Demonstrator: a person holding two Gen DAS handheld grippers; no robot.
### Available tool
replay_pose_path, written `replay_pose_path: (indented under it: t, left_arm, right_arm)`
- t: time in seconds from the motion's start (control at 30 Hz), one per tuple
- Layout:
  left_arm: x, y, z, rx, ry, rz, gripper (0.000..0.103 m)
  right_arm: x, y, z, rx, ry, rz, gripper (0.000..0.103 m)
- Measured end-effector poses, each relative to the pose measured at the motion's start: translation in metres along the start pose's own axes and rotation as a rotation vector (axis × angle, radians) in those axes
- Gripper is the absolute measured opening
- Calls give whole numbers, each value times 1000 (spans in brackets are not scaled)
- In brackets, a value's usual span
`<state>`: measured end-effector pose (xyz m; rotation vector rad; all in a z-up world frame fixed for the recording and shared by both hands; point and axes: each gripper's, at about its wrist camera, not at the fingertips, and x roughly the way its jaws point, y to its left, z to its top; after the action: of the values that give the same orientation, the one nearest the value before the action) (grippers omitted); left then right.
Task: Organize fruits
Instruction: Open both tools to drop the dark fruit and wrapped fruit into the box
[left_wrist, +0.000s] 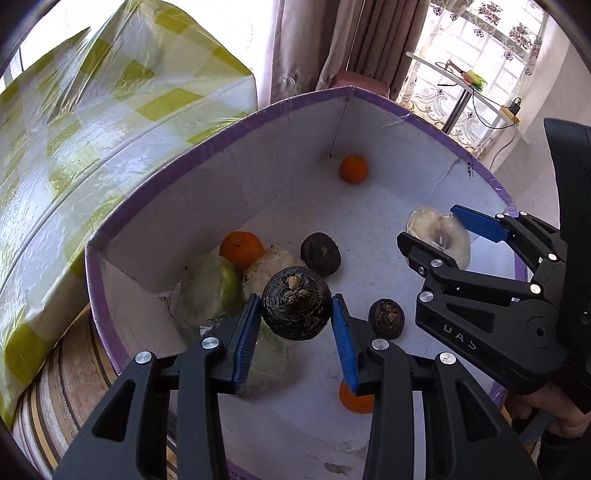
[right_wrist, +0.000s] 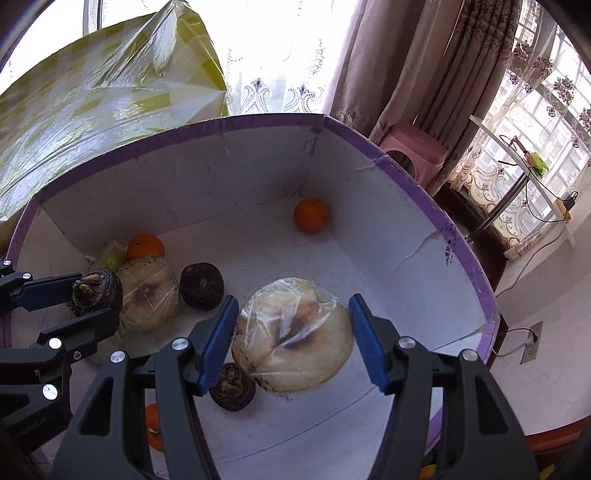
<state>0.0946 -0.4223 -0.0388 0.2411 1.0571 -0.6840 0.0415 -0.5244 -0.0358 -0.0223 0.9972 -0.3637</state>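
Left wrist view: inside the purple-rimmed box (left_wrist: 221, 129), left gripper (left_wrist: 295, 317) clamps a water chestnut (left_wrist: 295, 302); right gripper (right_wrist: 291, 336) clamps a wrapped apple half (right_wrist: 295, 343). Next, likely release beside matching fruit.

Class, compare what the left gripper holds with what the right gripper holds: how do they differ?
The left gripper holds a small, dark, wrinkled round fruit, bare. The right gripper holds a larger, pale cut fruit half, wrapped in clear plastic, cut face towards its camera. Both hang above the white, purple-rimmed box.

Purple-rimmed white box (right_wrist: 369, 236), orange tangerines (right_wrist: 311, 215)
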Motion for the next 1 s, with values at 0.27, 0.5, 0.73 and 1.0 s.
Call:
replay_pose_path:
  t: [0.27,0.5,0.73,1.0]
  left_arm:
    - [12,0,-3,10,21,-19,37]
    - [23,-5,-1,32,55,-14,38]
    - [38,-11,2,47,124,20,38]
    - [37,-12,6,42,138,-18,59]
  right_arm:
    - [10,2,2,1,52,5,62]
    - [22,0,5,15,133,25,62]
    - [29,4,6,9,183,33,64]
    - [27,-2,8,34,167,35,76]
